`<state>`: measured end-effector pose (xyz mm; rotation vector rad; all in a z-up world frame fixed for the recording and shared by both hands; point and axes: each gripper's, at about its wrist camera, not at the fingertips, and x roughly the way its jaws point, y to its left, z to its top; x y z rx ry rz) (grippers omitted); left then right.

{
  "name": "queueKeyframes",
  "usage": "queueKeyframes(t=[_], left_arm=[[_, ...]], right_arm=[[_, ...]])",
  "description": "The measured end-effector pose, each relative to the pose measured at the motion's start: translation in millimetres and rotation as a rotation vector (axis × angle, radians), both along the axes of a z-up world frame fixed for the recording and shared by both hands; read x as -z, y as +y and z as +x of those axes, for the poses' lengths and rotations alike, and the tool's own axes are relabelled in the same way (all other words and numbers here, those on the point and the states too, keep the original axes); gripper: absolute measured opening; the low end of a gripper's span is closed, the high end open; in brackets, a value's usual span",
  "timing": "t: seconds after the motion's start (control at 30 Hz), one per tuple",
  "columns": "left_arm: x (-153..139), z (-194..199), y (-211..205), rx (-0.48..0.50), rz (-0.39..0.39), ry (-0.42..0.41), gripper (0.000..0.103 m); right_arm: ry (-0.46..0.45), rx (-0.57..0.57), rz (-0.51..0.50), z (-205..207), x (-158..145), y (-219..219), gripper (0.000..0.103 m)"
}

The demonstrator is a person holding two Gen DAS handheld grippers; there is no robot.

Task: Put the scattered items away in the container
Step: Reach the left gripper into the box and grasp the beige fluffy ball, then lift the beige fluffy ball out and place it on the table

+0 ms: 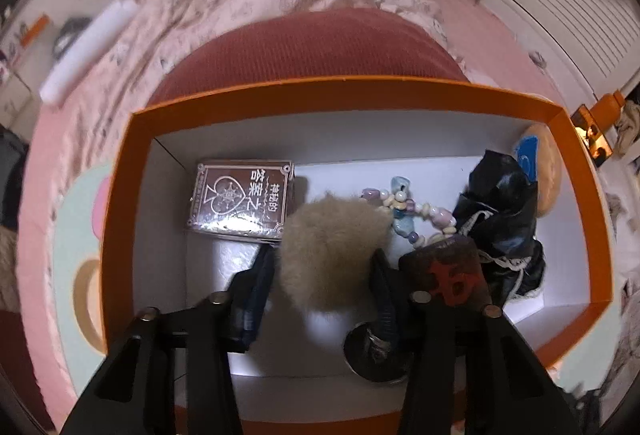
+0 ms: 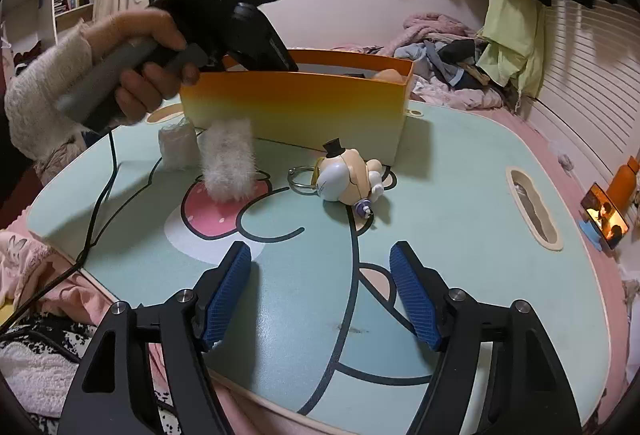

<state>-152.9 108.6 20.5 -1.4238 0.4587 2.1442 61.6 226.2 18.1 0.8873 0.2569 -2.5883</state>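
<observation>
Two views, one orange box (image 1: 120,219) as landmark.

Item held: beige fur pompom (image 1: 332,251), over the box interior, between the pads of the left claw (image 1: 324,275). The jaws are narrowed on it, the fur bulging past the pads. Judged very light, soft and squashy; it compresses rather than slips, so a grip across its middle suits.

Inside the box, left to right: brown card box (image 1: 240,201) at the back left; bead string (image 1: 404,205) behind the pompom; dark tag with a red character (image 1: 448,275); black crumpled piece (image 1: 504,219); round plush (image 1: 548,175) against the right wall.

Outside the box, on the table (image 2: 460,235), left to right: white fluffy roll (image 2: 178,149), white fur tuft (image 2: 228,163), figure keychain (image 2: 344,177). The keychain looks hard and smooth; its body seems the surer hold.

Right claw (image 2: 320,295): released, empty, low over the table, well short of the keychain.

The left wrist view alone shows the box contents. The right wrist view alone shows the remaining items and the hand (image 2: 148,75) on the left tool.
</observation>
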Motion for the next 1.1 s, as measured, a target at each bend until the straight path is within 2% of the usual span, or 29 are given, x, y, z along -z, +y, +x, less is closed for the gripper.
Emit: queueKeyframes(t=[0.1,0.23,0.37,0.47,0.57,0.7,0.77,0.83,0.97,1.1], left_arm=[[-8,-2,-8,0.007,0.069,-0.03,0.028],[-42,1,-27,-0.001,0.171,0.029,0.028],[-81,17,-62,0.026,0.304,0.063,0.028],[-87,42,-85,0.066,0.339,0.088,0.028],[-71,61,-105,0.077,0.328,0.1,0.028],[-34,73,-136,-0.015,0.265,0.157,0.028],[-17,75,-145,-0.042,0.246,0.156,0.028],[-6,83,-145,-0.041,0.244,0.153,0.028],[11,97,-125,0.007,0.191,0.176,0.028],[14,107,-117,0.036,0.207,0.184,0.029]], right_arm=[[0.0,-0.001,-0.001,1,0,0,0.072],[0.0,-0.002,-0.001,1,0,0,0.072],[0.001,-0.003,-0.002,1,0,0,0.072],[0.001,-0.005,-0.003,1,0,0,0.072],[0.001,-0.006,-0.003,1,0,0,0.073],[0.001,-0.008,-0.003,1,0,0,0.073],[0.001,-0.008,-0.003,1,0,0,0.073],[0.001,-0.008,-0.003,1,0,-1,0.073],[0.001,-0.01,-0.004,1,0,0,0.073],[0.002,-0.012,-0.004,1,0,0,0.073]])
